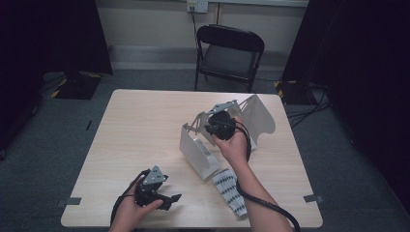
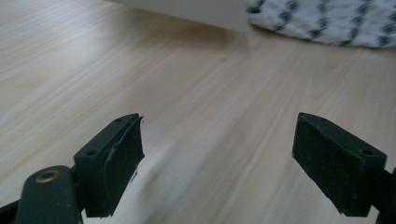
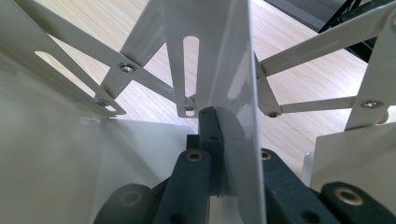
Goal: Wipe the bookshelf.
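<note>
The right gripper (image 1: 221,124) is clamped on a thin upright panel of the white metal rack (image 1: 196,153), its 2 jaws pressed together with the sheet between them; in the right gripper view the panel (image 3: 233,93) rises edge-on straight out of the black jaws. Slotted flat struts (image 3: 116,70) fan out from riveted joints on either side of that panel, linking it to the rack's other white plates. The rack sits on the right half of the wooden table (image 1: 140,130), a little past the middle, with 1 box-like wall toward the person and a taller rounded plate (image 1: 258,116) standing at its far side. The right hand (image 1: 234,145) wraps the gripper's body from below, and its black cable (image 1: 263,205) trails back along the forearm.

Just beside the rack's near corner lies a folded white cloth with dark dots (image 1: 231,191), partly under the right forearm; the left gripper view catches its edge (image 2: 327,21) next to the rack's pale base.

The left gripper (image 1: 167,198) is well apart from all this, near the table's front edge on the left side. Its jaws stand spread with nothing between them (bare wood shows in the gap), and it points roughly toward the cloth.

Beyond the table stands a black folding chair (image 1: 229,53) on grey carpet, with a wall socket (image 1: 197,6) behind it.
</note>
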Motion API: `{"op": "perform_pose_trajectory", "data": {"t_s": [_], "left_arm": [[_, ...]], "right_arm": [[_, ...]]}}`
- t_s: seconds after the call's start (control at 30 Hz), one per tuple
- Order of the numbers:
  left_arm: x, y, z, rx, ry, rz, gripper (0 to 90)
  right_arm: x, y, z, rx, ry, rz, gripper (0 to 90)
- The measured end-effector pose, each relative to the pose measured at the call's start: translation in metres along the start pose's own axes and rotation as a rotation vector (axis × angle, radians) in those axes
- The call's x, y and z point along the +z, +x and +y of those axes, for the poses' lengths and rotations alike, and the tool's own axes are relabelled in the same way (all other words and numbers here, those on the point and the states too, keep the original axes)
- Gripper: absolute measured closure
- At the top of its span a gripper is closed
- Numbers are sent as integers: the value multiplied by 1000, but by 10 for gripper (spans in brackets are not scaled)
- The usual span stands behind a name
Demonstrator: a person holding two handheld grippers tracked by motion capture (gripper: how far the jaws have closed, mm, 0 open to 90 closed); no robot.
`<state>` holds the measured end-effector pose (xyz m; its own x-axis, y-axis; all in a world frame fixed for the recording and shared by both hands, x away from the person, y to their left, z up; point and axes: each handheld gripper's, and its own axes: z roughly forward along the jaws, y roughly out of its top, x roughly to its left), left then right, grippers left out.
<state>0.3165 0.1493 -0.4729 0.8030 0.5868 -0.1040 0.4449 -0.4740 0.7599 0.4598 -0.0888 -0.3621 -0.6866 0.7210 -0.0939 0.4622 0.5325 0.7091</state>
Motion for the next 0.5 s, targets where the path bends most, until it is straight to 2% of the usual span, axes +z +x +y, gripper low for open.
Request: {"op": "perform_pose_trajectory", "data": {"t_s": [0.07, 0.13, 0.27, 0.3, 0.33, 0.5], "left_arm": [[3, -3, 4, 2, -4, -7, 155], [9, -12, 14, 16, -22, -37, 156], [20, -27, 24, 47, -18, -85, 159], [20, -27, 24, 47, -18, -85, 158], [26, -35, 29, 55, -15, -98, 158], [40, -51, 43, 96, -3, -128, 160]], "right_arm": [[-1, -1, 0, 2, -6, -1, 896], [-1, -1, 0, 8, -8, 0, 896], [-1, -2, -1, 9, -6, 4, 894], [-1, -2, -1, 9, -6, 4, 894], [-2, -2, -1, 6, -3, 0, 894], [-4, -4, -2, 10, -10, -5, 895]]}}
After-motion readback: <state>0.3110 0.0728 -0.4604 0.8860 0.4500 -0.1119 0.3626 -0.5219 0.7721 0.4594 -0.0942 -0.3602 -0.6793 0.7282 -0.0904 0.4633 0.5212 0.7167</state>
